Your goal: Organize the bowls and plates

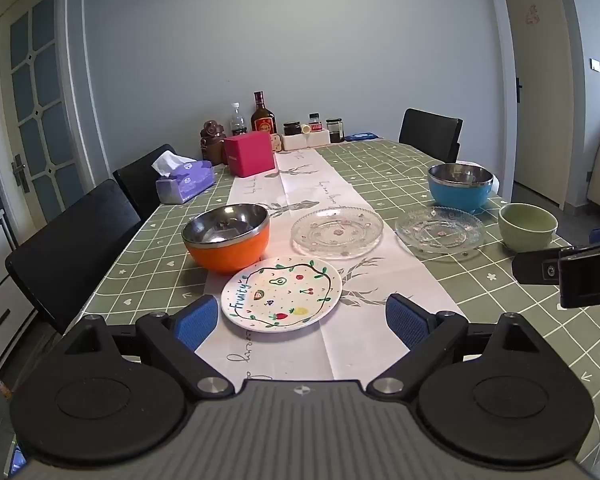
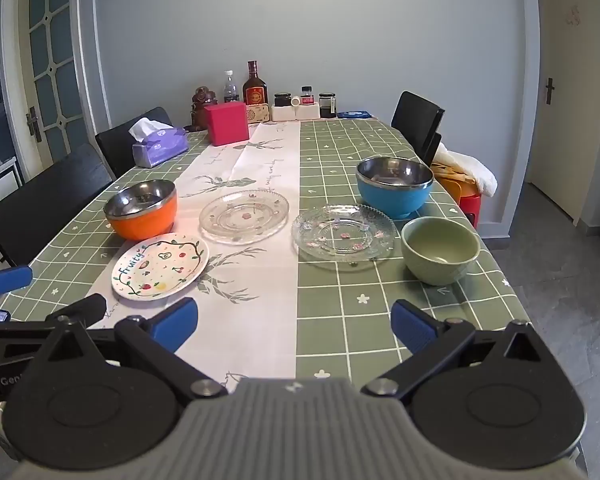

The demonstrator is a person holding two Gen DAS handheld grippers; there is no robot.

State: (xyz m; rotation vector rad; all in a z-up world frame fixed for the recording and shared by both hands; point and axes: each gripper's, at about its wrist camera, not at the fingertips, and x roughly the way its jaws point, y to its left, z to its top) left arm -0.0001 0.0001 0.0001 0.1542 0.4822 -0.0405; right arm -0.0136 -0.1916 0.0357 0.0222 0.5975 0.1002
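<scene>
A white "Fruity" plate (image 1: 281,294) (image 2: 160,265) lies nearest me on the runner, with an orange steel-lined bowl (image 1: 226,237) (image 2: 142,209) just behind it. Two clear glass plates (image 1: 337,232) (image 1: 440,229) (image 2: 245,216) (image 2: 343,232) lie side by side further right. A blue steel-lined bowl (image 1: 460,187) (image 2: 395,186) and a green ceramic bowl (image 1: 527,226) (image 2: 440,249) stand at the right. My left gripper (image 1: 302,322) hangs open before the Fruity plate, holding nothing. My right gripper (image 2: 294,326) is open and empty above the near table edge.
Tissue box (image 1: 185,182), pink box (image 1: 252,153), bottles and jars (image 1: 264,117) stand at the far end. Black chairs (image 1: 76,248) line the left side, and one chair (image 1: 432,134) stands at the far right. A red stool with a towel (image 2: 466,180) is beside the table (image 2: 400,332).
</scene>
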